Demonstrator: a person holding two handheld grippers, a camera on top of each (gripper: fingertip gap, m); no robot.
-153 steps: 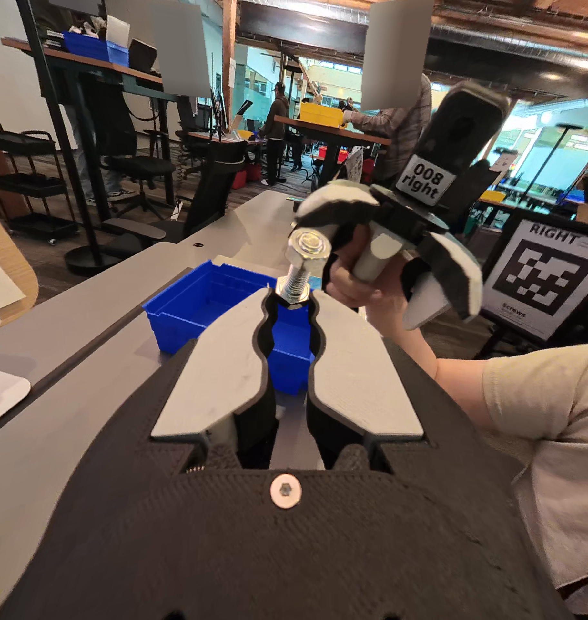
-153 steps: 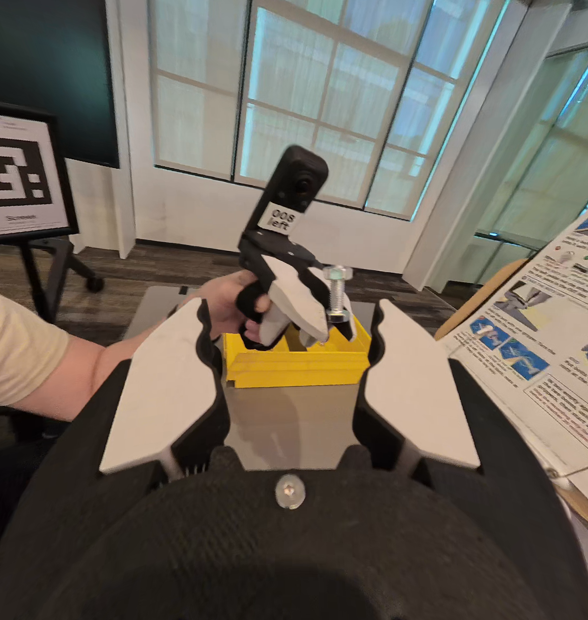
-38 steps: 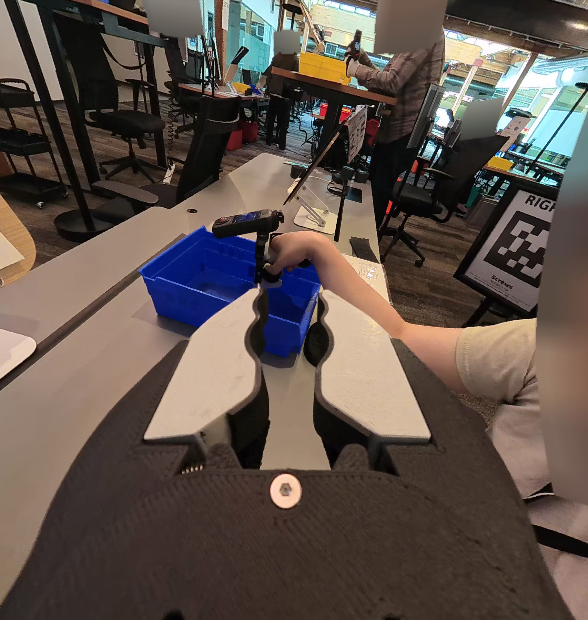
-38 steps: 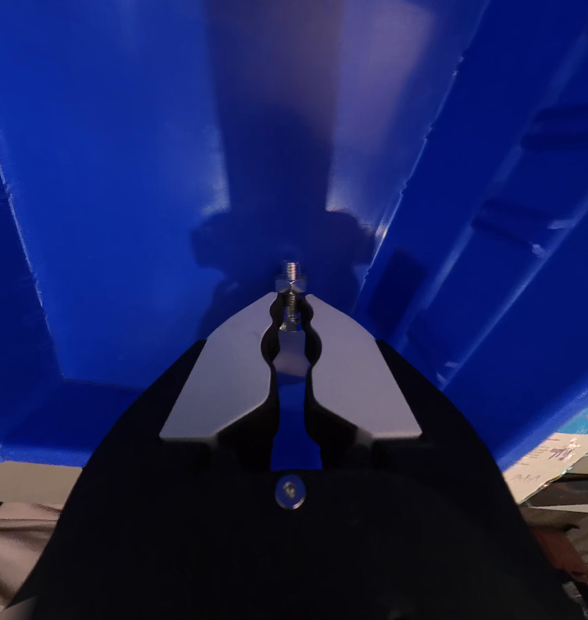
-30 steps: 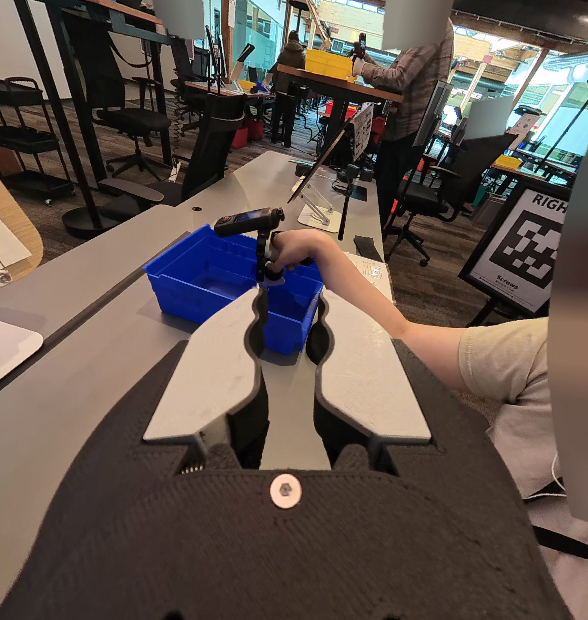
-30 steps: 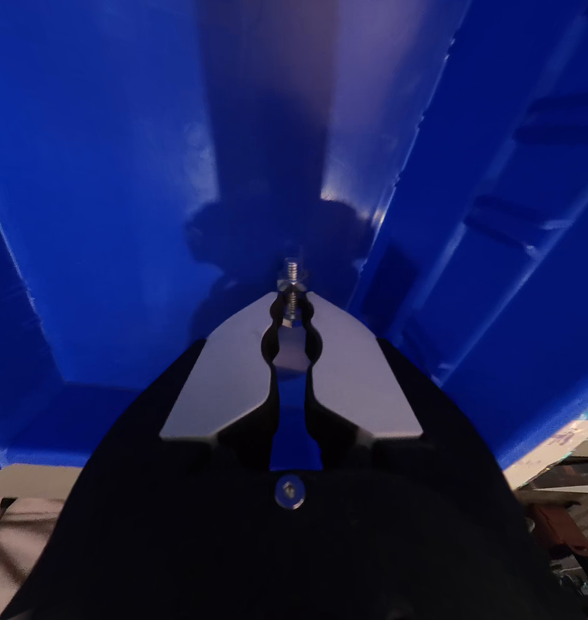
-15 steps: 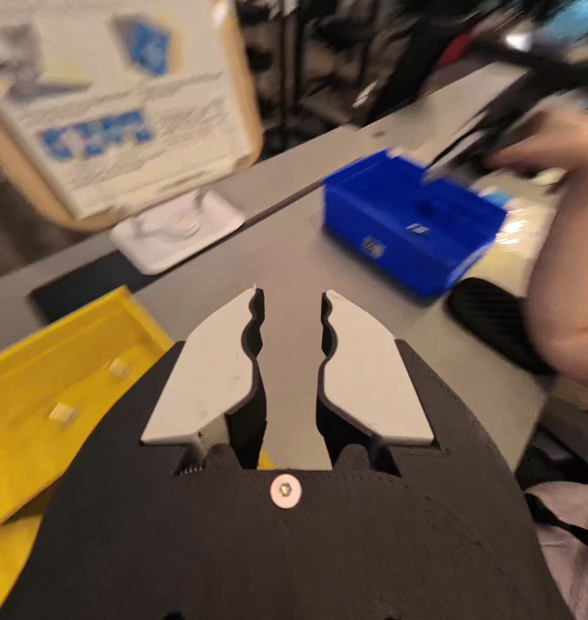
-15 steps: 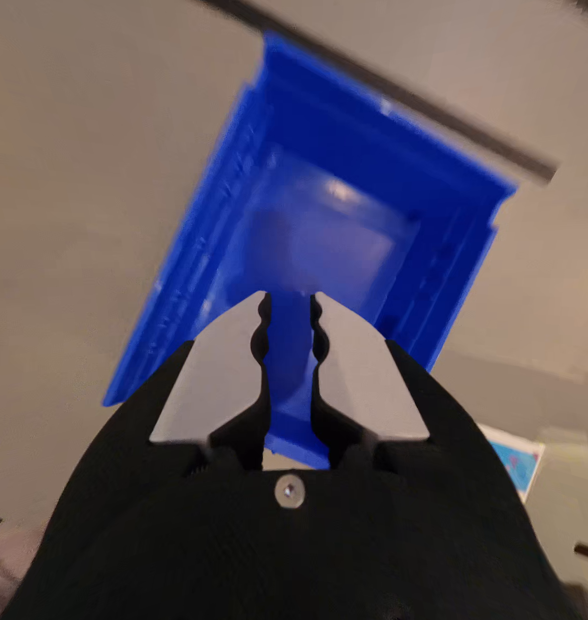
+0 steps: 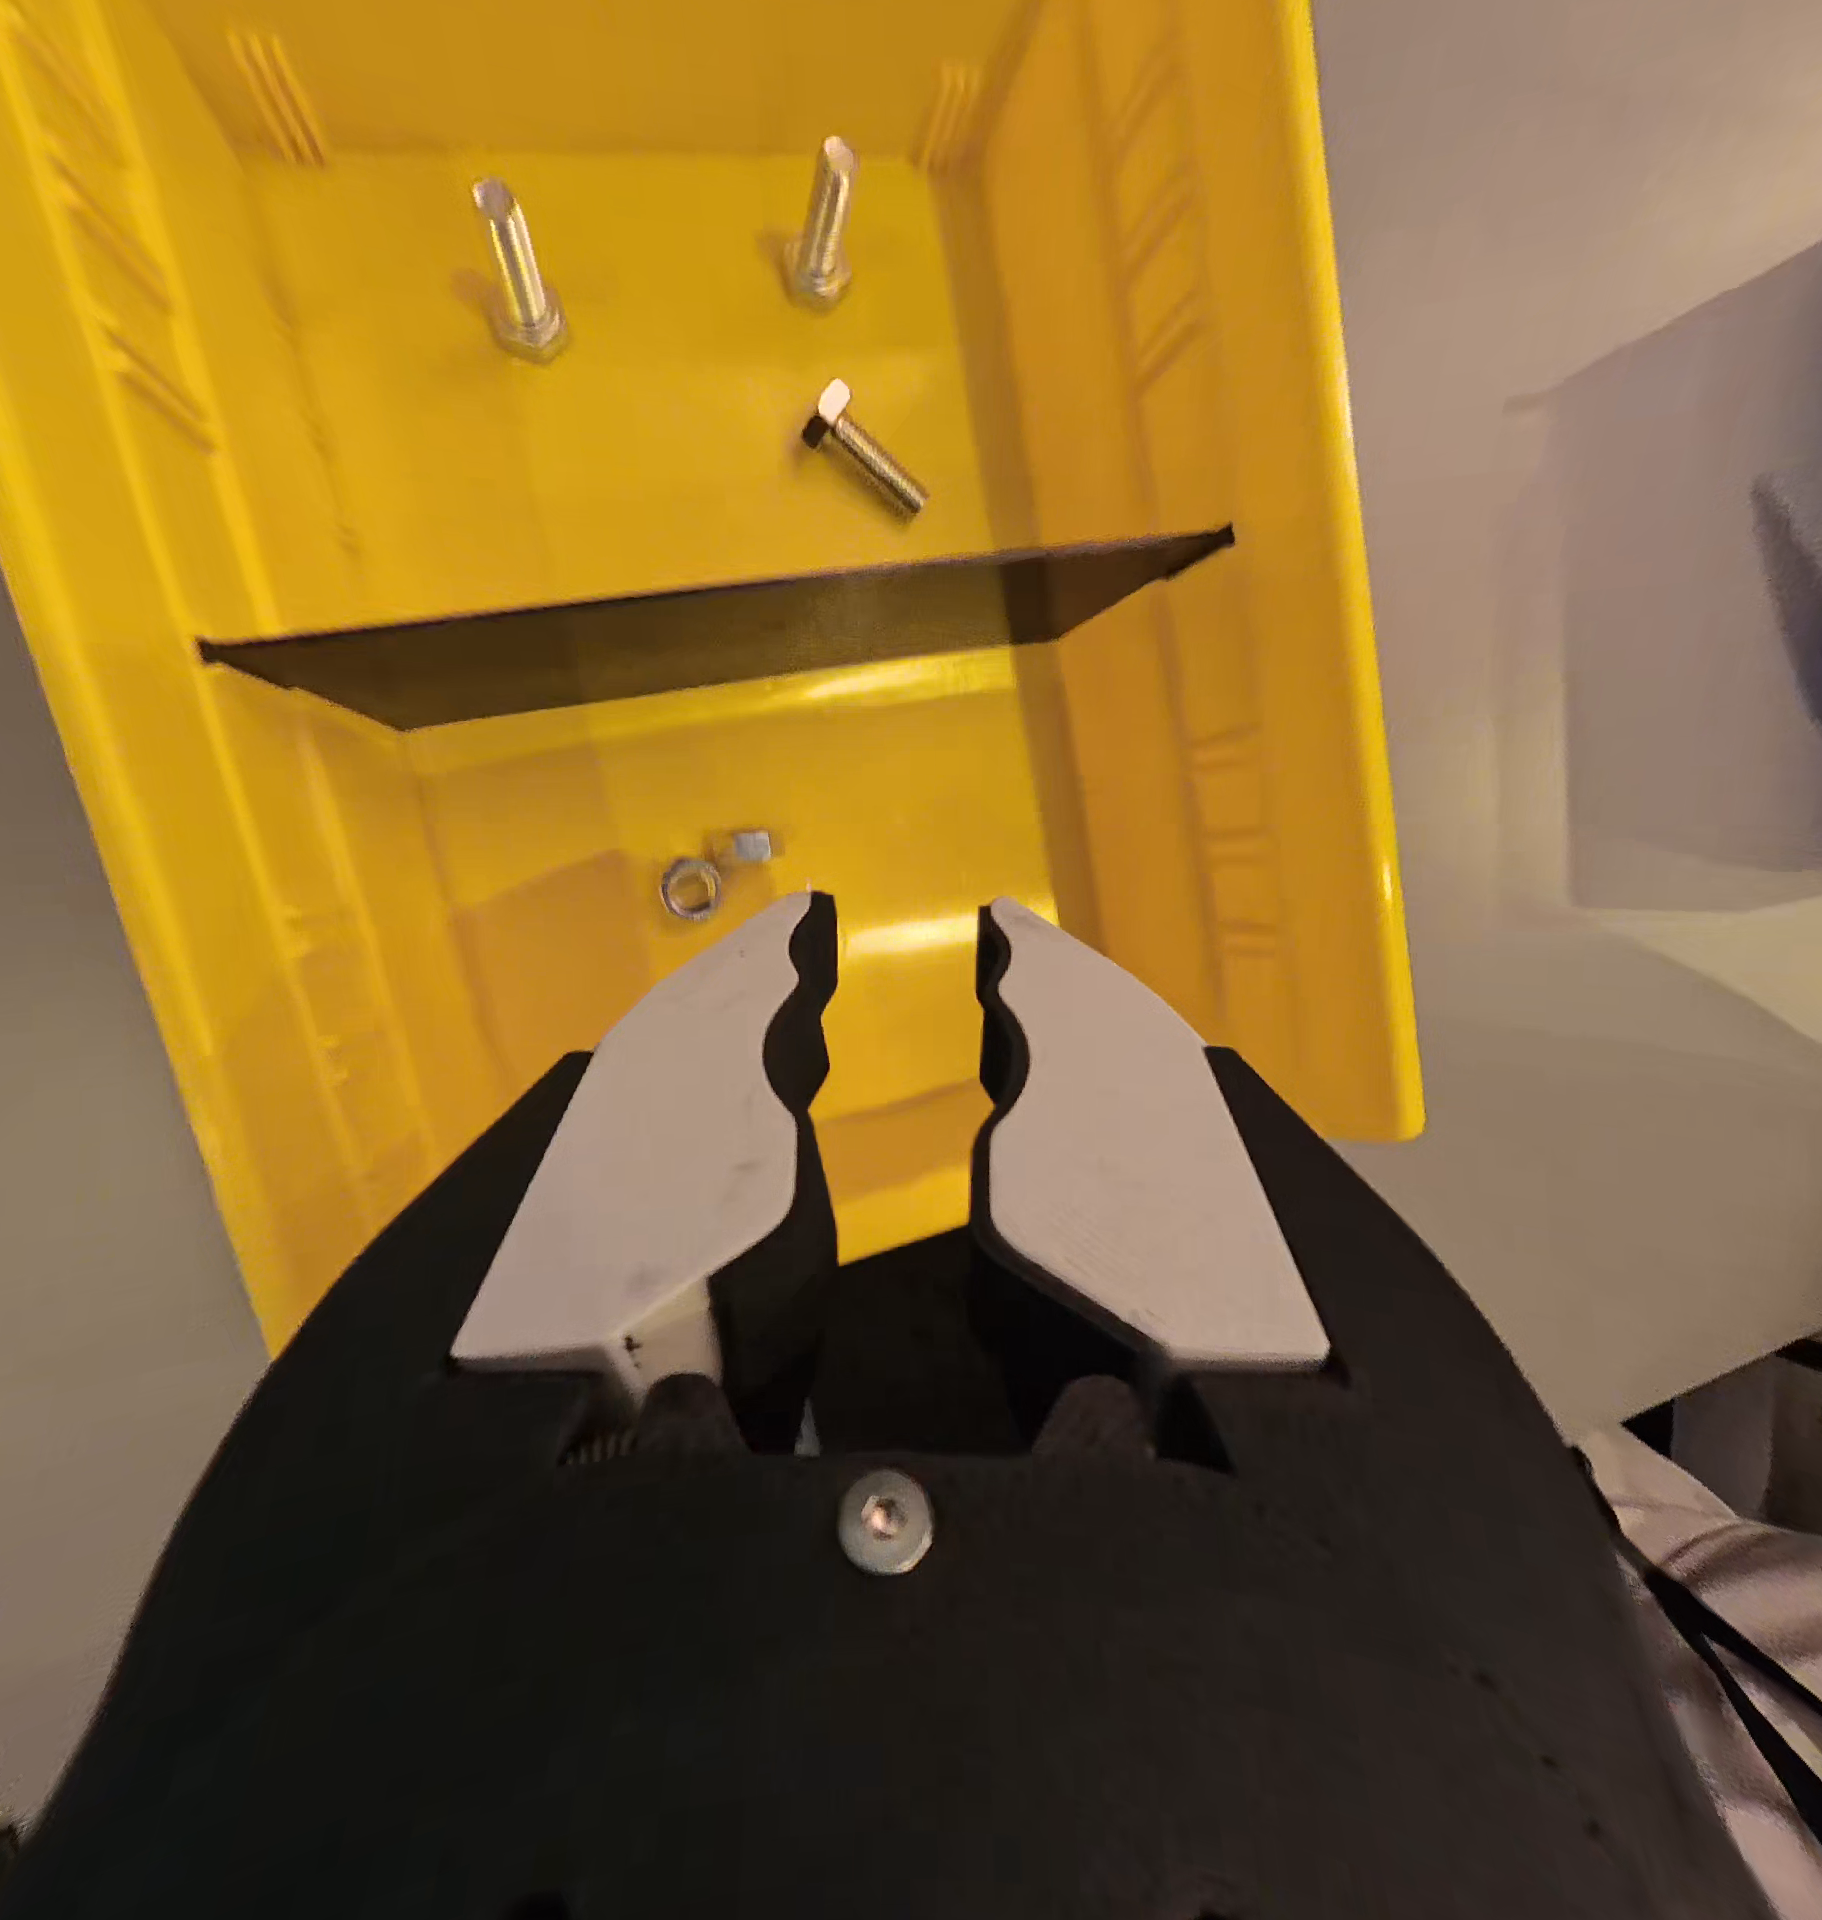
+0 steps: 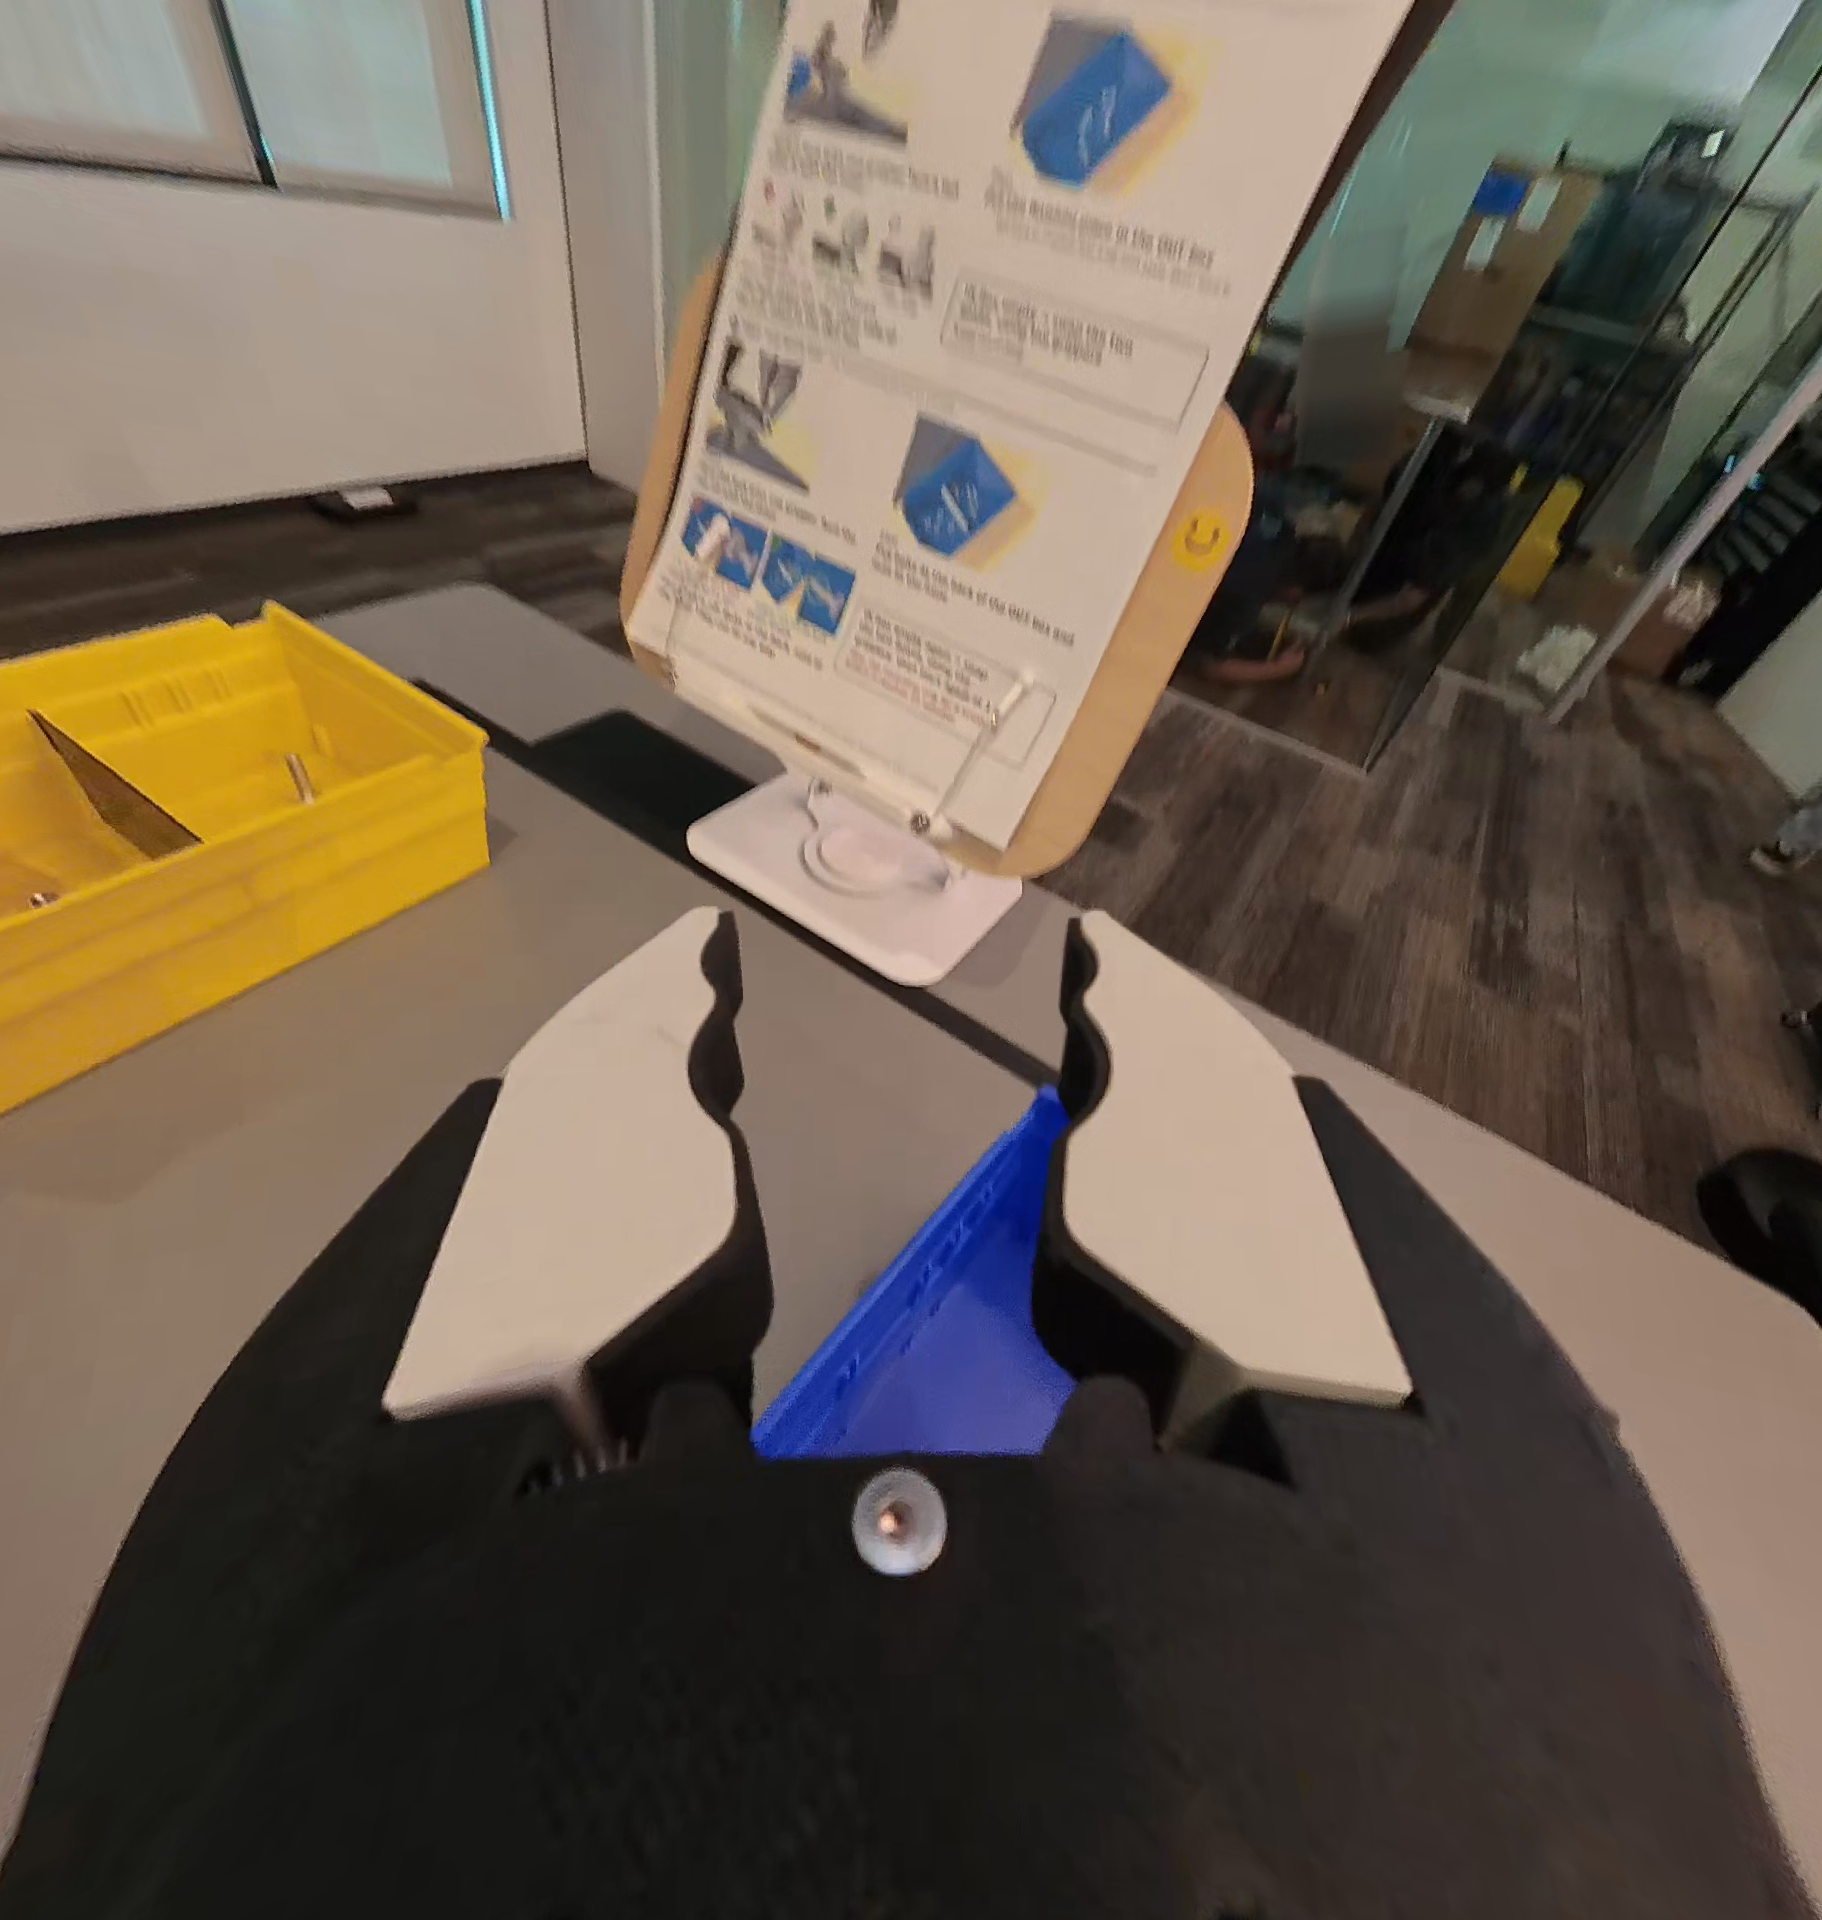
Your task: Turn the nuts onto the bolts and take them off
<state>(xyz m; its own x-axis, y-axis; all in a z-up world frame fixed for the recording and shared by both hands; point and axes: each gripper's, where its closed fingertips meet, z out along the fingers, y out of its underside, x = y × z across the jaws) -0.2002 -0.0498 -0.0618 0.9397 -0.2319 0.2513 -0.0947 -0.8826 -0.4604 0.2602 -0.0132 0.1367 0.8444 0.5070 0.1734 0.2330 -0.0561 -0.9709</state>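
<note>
A yellow bin (image 9: 1239,312) lies below my left gripper (image 9: 907,914), split by a dark divider (image 9: 678,639). The far compartment holds three bolts: two standing on their heads (image 9: 517,272) (image 9: 822,223) and one lying flat (image 9: 865,449). The near compartment holds two nuts (image 9: 691,889) (image 9: 749,844), just left of my fingertips. My left gripper is open and empty over the near compartment. My right gripper (image 10: 896,935) is open wide and empty, above a corner of the blue bin (image 10: 928,1320). The yellow bin (image 10: 263,894) shows at the left there.
An instruction sheet on a white stand (image 10: 948,395) stands at the back of the grey table (image 10: 211,1195). A black pad (image 10: 637,769) lies next to the stand. The table's edge and the wood floor (image 10: 1458,935) are to the right. One gripper's finger ends stand about 50 cm off the other's.
My left gripper swung left from the blue bin to over the yellow bin. My right gripper let go of the bolt with a nut in the blue bin, lifted out and opened wider.
</note>
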